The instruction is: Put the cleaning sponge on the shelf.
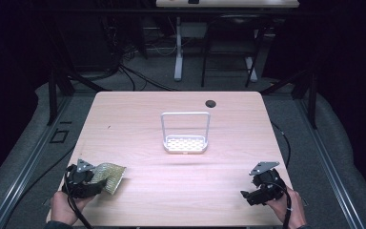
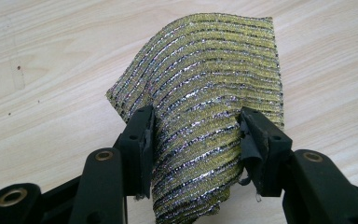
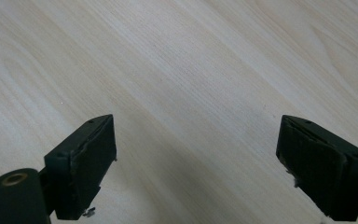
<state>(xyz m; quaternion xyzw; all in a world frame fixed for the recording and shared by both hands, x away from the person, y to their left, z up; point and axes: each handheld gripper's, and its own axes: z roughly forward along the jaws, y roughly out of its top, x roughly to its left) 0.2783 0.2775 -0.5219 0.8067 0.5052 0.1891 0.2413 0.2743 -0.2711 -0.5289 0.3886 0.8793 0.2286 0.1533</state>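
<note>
Now, a cloth held at lower left, free gripper at lower right.
At lower left, the left gripper clamps the yellow glittery cloth on the table; a white rack stands at centre; the right gripper is spread wide, holding nothing.

glittery cloth lower edge cut off, its sides behind the fingers

Left gripper is sitting lower left of the frame, jaws clamping something. Right gripper is hanging out lower right, jaws gaping wide.
</note>
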